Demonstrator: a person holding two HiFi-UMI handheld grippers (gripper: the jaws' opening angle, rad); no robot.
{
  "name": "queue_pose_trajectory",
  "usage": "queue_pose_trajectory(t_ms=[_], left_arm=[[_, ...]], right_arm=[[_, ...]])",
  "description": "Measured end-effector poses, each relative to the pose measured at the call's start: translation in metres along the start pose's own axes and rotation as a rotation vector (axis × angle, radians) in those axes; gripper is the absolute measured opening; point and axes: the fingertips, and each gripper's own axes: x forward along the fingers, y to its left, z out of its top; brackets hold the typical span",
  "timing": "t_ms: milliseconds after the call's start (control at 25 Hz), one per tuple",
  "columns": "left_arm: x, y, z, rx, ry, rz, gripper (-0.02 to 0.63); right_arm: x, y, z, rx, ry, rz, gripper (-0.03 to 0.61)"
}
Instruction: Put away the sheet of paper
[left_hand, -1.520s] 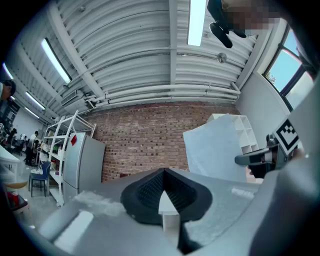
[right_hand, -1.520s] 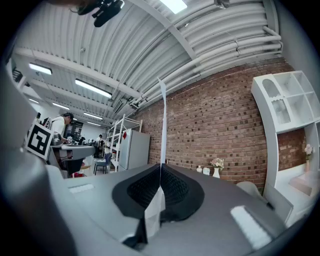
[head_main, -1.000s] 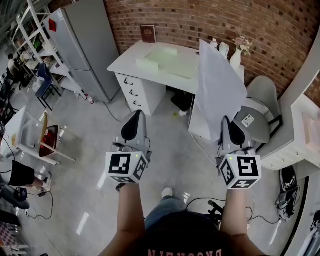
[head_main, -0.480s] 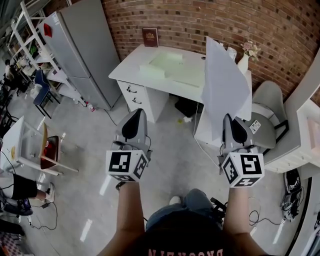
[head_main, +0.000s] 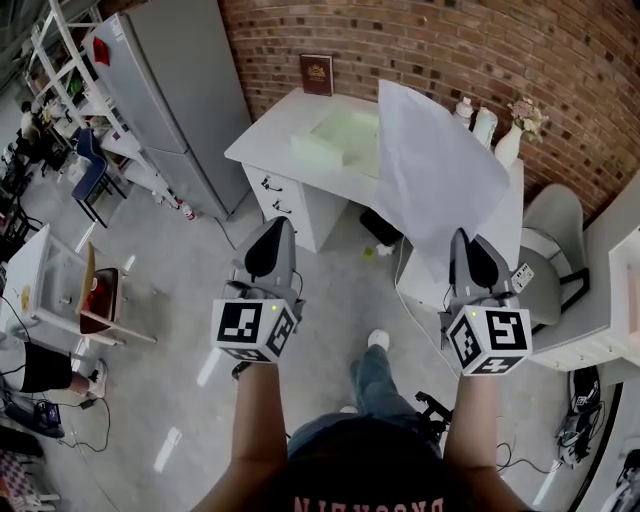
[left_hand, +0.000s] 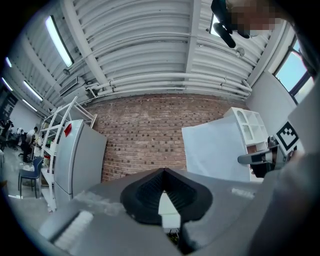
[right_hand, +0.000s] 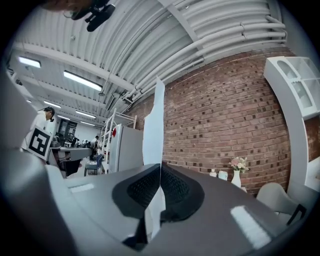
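Head view: right claw (head_main: 465, 240) pinches sheet of paper (head_main: 440, 170); left claw (head_main: 273, 230) closed; desk (head_main: 265, 140) ahead.

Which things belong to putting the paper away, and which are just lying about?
Job: sheet of paper, pinched in the right gripper; white desk, possibly its destination.
Lying about: book, flower vase, fridge, chair; left gripper, shut and empty.

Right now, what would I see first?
A big white sheet of paper sticks up on the right, pinched in the shut right tool. Ahead, a white desk stands by a red brick wall. The left tool holds nothing.
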Motion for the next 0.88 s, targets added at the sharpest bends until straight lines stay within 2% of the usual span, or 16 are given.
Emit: queue_pose_trajectory(t_ms=[880], left_arm=[[0.241, 0.053, -0.032, 0.002, -0.002, 0.090, -0.005]], right_arm=[[0.242, -0.110, -0.012, 0.047, 0.007, 0.125, 0.000]])
